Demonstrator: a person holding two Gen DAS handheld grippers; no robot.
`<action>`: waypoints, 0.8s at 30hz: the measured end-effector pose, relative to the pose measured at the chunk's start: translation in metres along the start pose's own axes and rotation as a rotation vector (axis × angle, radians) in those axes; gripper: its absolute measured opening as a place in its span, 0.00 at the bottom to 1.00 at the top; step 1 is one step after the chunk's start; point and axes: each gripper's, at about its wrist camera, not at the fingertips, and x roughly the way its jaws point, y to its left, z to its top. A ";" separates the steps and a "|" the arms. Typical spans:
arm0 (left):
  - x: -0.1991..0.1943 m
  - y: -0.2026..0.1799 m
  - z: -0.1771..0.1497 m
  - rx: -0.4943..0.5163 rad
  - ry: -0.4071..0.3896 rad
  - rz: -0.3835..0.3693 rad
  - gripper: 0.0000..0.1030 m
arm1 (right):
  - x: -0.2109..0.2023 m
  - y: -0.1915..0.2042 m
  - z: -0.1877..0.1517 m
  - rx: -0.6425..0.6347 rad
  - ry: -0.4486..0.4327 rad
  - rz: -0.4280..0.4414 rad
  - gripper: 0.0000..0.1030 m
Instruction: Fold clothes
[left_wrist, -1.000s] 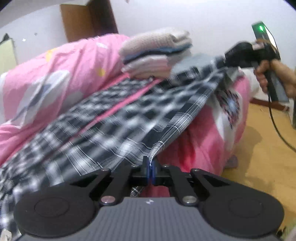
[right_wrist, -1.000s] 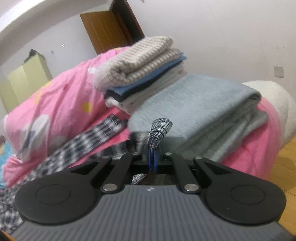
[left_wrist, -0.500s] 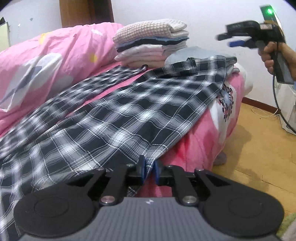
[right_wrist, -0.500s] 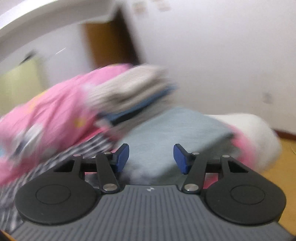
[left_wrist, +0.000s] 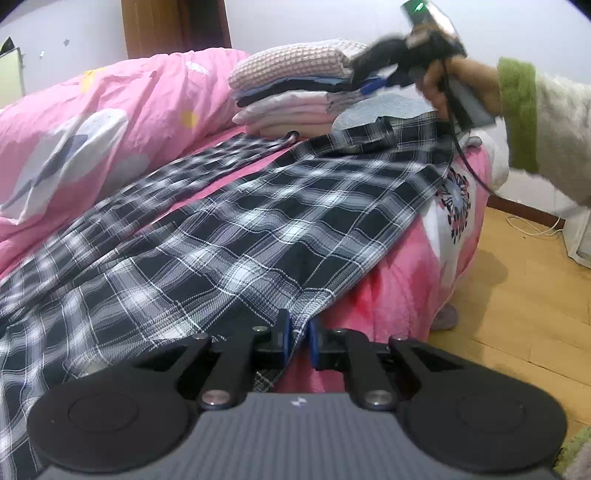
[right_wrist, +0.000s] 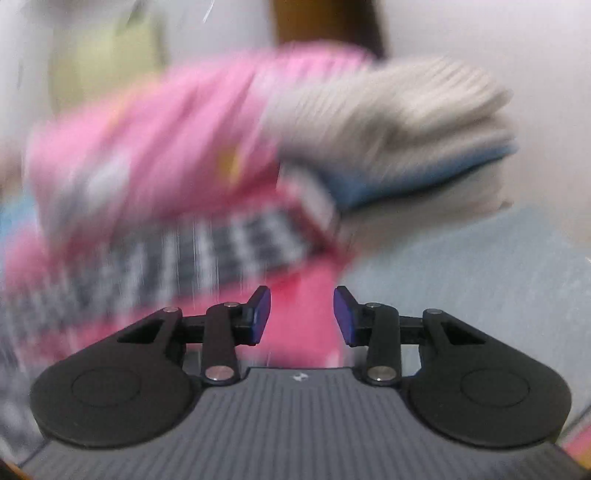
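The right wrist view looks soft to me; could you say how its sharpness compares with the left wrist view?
Right wrist view: heavy motion smear over the bedding and the folded stack; only the right gripper, closing on nothing, is crisp. Left wrist view: the plaid shirt is sharp; only the other hand's gripper is blurred; fisheye bending at the edges.

No readable text, labels or numbers anywhere.

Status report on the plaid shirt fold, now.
Left hand-held gripper nearly shut on plaid shirt hem at bed edge. Right hand-held gripper empty, jaws closing. Shirt spread flat. Folded stack beside collar.
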 end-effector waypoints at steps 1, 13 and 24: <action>0.000 0.001 0.000 -0.004 0.000 -0.001 0.11 | -0.008 -0.006 0.006 0.036 -0.014 0.010 0.37; 0.000 -0.002 -0.002 0.013 -0.008 0.005 0.11 | 0.030 0.010 -0.049 -0.016 0.432 0.047 0.37; 0.002 -0.002 -0.002 0.004 -0.006 0.010 0.11 | 0.010 -0.021 0.011 0.011 -0.005 -0.053 0.46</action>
